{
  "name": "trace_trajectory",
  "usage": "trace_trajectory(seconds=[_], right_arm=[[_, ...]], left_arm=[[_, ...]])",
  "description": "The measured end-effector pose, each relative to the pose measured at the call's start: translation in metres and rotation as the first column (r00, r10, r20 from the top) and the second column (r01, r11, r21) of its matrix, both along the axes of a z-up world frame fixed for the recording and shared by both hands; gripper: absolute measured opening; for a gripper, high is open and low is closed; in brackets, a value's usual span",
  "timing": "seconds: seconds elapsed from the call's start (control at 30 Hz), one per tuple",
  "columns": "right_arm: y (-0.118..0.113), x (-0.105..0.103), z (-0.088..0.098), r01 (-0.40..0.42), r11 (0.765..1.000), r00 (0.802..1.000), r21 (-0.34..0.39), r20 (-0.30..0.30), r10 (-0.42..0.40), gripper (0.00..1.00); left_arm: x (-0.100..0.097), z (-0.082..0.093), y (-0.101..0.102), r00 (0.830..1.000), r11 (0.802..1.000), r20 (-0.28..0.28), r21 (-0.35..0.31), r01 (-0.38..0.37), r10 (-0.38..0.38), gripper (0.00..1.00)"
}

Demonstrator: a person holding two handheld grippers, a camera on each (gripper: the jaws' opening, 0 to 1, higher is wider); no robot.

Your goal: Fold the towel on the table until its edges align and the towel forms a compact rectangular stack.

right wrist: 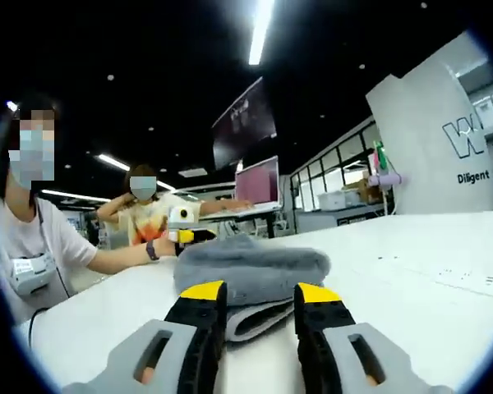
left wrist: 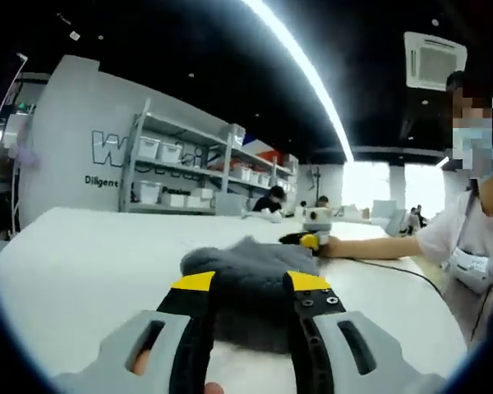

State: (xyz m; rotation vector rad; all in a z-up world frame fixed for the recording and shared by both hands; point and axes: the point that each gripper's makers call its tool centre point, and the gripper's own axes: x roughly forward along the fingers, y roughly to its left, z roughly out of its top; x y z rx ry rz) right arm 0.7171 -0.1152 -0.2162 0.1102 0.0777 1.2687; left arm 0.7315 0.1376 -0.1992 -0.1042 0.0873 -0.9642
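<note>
A grey towel [left wrist: 246,263] lies bunched in a thick folded heap on the white table [left wrist: 82,263]. My left gripper [left wrist: 251,283] stands open at its near edge, with the yellow-tipped jaws either side of the cloth. Across the heap, a person's hand holds my right gripper [left wrist: 316,231]. In the right gripper view the towel [right wrist: 251,267] shows as a rounded fold over a flatter layer. My right gripper [right wrist: 261,291] is open just in front of that lower layer. Beyond the towel, a hand holds the left gripper [right wrist: 185,228].
A person [left wrist: 468,238] in a white shirt stands at the table's side, arms reaching in. A thin cable [left wrist: 394,271] runs across the table near them. Shelves with white bins [left wrist: 181,172] stand behind. A second person [right wrist: 144,209] sits near a monitor [right wrist: 257,182].
</note>
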Motion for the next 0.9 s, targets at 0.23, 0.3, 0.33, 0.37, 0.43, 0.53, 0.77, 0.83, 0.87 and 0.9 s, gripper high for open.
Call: trace_trajectory(seconds=[0.23, 0.3, 0.33, 0.37, 0.43, 0.53, 0.77, 0.83, 0.87, 0.9], right_arm=[[0.001, -0.027, -0.021, 0.072, 0.989, 0.997, -0.131, 0.015, -0.070, 0.34], [0.005, -0.022, -0.033, 0.083, 0.977, 0.997, -0.198, 0.015, -0.081, 0.33], [0.005, -0.019, -0.038, 0.089, 0.969, 0.996, -0.229, 0.000, -0.092, 0.32], [0.005, -0.017, -0.040, 0.092, 0.968, 0.995, -0.235, -0.011, -0.097, 0.29], [0.005, -0.016, -0.038, 0.088, 0.971, 0.996, -0.224, -0.015, -0.093, 0.25], [0.006, -0.022, -0.034, 0.073, 0.978, 0.997, -0.195, -0.016, -0.077, 0.21], [0.007, -0.024, -0.031, 0.067, 0.979, 0.998, -0.191, 0.008, -0.067, 0.10], [0.007, -0.024, -0.031, 0.069, 0.979, 0.998, -0.191, 0.006, -0.069, 0.11], [0.006, -0.023, -0.031, 0.069, 0.979, 0.998, -0.193, 0.007, -0.069, 0.11], [0.007, -0.023, -0.032, 0.068, 0.978, 0.998, -0.196, 0.011, -0.067, 0.11]], left_arm=[[0.027, 0.013, -0.033, 0.992, 0.992, -0.120, -0.122, 0.020, -0.035, 0.30], [0.036, 0.006, -0.035, 0.992, 0.997, -0.126, -0.079, -0.026, 0.016, 0.29], [0.039, 0.004, -0.037, 0.991, 0.996, -0.127, -0.077, -0.037, 0.027, 0.27], [0.042, 0.001, -0.038, 0.991, 0.996, -0.131, -0.082, -0.046, 0.035, 0.26], [0.044, -0.004, -0.039, 0.988, 0.994, -0.144, -0.091, -0.060, 0.046, 0.24], [0.041, -0.011, -0.040, 0.987, 0.995, -0.156, -0.072, -0.063, 0.051, 0.22], [0.044, -0.009, -0.024, 0.986, 0.991, -0.095, -0.009, -0.136, 0.135, 0.12], [0.049, -0.008, -0.017, 0.982, 0.986, -0.087, -0.002, -0.168, 0.167, 0.25], [0.050, -0.009, -0.014, 0.980, 0.984, -0.097, -0.009, -0.177, 0.175, 0.30], [0.052, -0.009, -0.011, 0.979, 0.984, -0.101, -0.013, -0.179, 0.176, 0.32]])
